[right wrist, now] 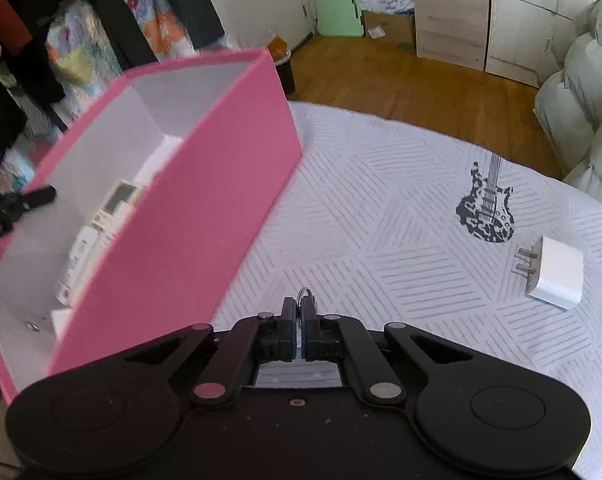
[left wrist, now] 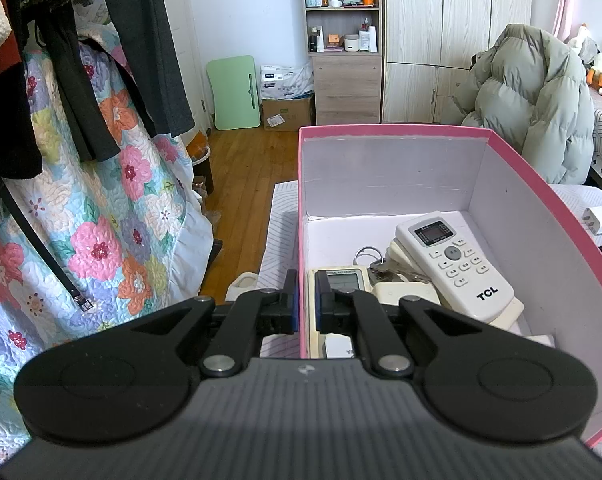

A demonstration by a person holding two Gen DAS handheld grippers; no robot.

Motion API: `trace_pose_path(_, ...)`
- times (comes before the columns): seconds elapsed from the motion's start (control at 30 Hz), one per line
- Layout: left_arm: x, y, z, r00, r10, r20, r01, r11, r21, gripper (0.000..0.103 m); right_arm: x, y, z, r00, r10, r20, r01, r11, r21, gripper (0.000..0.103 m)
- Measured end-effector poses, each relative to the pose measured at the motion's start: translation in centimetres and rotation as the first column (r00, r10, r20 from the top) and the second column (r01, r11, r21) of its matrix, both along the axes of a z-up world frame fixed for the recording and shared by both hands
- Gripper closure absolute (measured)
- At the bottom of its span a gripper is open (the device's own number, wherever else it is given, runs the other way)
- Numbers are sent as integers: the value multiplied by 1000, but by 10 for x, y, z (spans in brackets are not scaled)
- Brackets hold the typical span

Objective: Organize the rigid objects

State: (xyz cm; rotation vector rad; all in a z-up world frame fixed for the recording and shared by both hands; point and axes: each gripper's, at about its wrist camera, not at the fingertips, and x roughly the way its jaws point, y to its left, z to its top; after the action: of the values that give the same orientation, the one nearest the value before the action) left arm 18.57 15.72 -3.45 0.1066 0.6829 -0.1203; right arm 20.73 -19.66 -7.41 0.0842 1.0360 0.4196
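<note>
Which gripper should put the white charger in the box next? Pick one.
Right, after it drops its load. The charger lies on the cloth close beside the right gripper, which is shut on a key ring. The left gripper is clamped on the box wall, steadying it.

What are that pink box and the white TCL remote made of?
The pink box looks like stiff cardboard: matte pink outside, plain white inside, with thin straight walls and folded corners. The TCL remote looks like hard moulded plastic, smooth and faintly glossy, with raised buttons that may be rubber.

One pink box [left wrist: 541, 216], three remotes [left wrist: 457, 264], one charger [right wrist: 557, 276].
</note>
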Motion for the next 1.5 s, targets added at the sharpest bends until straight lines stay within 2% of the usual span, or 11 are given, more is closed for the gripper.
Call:
trace_pose_path(0.37,0,0,0,1000,0,-1,0,1000,0,97,-35,24,98,960,32,278,-68,990,120,101)
trace_pose_path(0.57,0,-1,0,1000,-2,11,2,1000,10,97,-41,55,134,921,130,367,-162,985,57,101)
trace_pose_path(0.8,-1,1,0,1000,-7,12,7,1000,-1,97,0,32,69,995,-16,98,18,1000,-19,95)
trace_pose_path(0.9,-1,0,0,1000,-6,10,6,1000,-2,97,6,24,32,998,29,61,-27,999,-30,94)
trace_pose_path(0.97,-2,0,0,1000,-6,10,6,1000,0,97,10,20,14,998,62,24,-63,997,51,91)
trace_pose_path(1.07,-2,1,0,1000,-6,10,6,1000,1,97,5,25,1,993,103,64,-107,992,64,68)
trace_pose_path(1.23,-2,1,0,1000,-10,8,10,1000,-16,97,-2,42,-22,984,146,104,-143,989,-37,62)
trace_pose_path(1.33,-2,3,0,1000,-14,2,14,999,-29,97,4,42,-34,986,114,122,-103,991,-89,66)
trace_pose_path(1.37,-2,3,0,1000,-15,1,15,999,-35,97,5,38,-35,988,96,123,-88,994,-67,85)
trace_pose_path(1.4,-2,3,0,1000,-16,2,16,999,-31,97,5,34,-35,989,78,128,-72,996,-51,93)
trace_pose_path(1.5,-2,3,0,1000,-16,4,16,1000,-24,97,6,19,-22,994,40,102,-49,995,85,98)
